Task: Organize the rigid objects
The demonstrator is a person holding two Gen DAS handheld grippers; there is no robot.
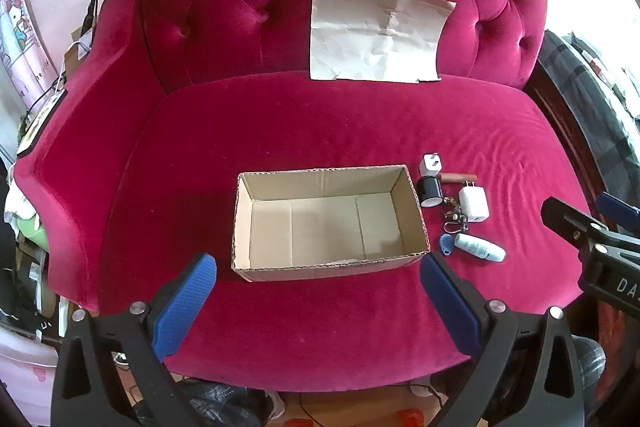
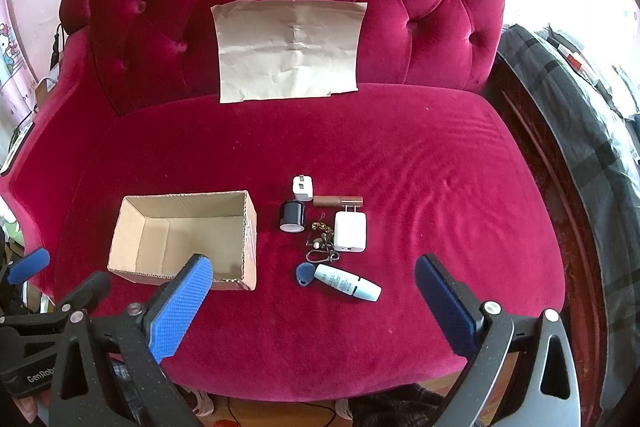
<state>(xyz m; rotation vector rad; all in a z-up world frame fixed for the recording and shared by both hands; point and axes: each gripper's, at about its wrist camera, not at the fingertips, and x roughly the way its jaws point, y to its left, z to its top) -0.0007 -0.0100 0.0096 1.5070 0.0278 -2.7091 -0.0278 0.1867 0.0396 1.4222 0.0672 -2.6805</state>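
Right wrist: tube (image 2: 347,282) ahead of hand-held gripper (image 2: 312,277).

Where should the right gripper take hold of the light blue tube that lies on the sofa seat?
Probably at mid-body, from above. The light blue tube lies flat on the seat, so set the right gripper's open jaws across its narrow width. Its left end sits close to the blue key fob; stay clear of that.

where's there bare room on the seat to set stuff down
Bare velvet lies between the cardboard box and the paper sheet, right of the white charger, and along the front edge. It is crowded between the box and that charger.
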